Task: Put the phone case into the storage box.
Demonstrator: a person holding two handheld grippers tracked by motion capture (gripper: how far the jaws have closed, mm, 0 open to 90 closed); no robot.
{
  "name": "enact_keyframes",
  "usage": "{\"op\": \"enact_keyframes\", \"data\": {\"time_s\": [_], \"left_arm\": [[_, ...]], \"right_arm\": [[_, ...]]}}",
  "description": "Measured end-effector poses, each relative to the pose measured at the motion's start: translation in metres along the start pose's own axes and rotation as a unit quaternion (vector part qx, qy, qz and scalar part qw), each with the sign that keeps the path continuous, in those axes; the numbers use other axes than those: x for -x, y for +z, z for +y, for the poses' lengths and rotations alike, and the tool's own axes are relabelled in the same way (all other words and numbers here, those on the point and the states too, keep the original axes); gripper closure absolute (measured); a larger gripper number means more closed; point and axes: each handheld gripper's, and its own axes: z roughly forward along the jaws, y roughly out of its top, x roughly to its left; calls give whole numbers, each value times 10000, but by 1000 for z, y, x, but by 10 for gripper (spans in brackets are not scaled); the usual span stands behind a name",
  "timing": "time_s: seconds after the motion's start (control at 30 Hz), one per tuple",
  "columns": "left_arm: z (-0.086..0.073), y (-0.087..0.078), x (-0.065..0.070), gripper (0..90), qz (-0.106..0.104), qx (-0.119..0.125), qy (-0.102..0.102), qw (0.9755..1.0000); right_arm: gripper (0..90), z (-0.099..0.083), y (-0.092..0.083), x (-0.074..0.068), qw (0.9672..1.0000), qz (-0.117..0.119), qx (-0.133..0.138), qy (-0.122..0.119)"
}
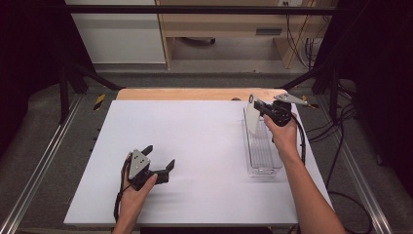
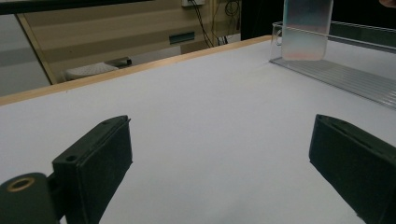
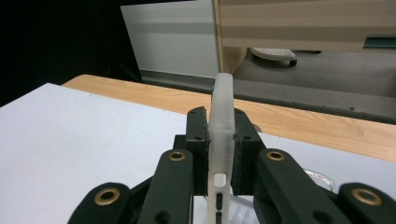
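My right gripper (image 1: 257,105) is shut on a translucent white phone case (image 1: 252,118), held upright by its edge over the far end of a clear plastic tray (image 1: 263,157). In the right gripper view the case (image 3: 220,133) stands edge-on between the two black pads (image 3: 197,140), which press on both its sides. My left gripper (image 1: 159,156) rests low over the white table at the near left, open, with nothing between its jaws. The left gripper view shows its jaws wide apart (image 2: 222,127), with the case (image 2: 306,32) and the tray (image 2: 348,77) far off at the upper right.
A white board (image 1: 195,141) covers the table, with a wooden strip (image 1: 195,93) along its far edge. Black frame posts and cables stand on the right (image 1: 336,97). Beyond the table are a white cabinet (image 1: 117,34) and wooden furniture.
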Motion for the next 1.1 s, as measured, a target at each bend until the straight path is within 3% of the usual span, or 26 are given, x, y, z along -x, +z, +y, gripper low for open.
{"op": "enact_keyframes", "data": {"time_s": [1.1], "left_arm": [[0, 0, 0, 54, -4, 4, -6, 10000]], "right_arm": [[806, 0, 12, 3, 9999, -25, -90, -97]]}}
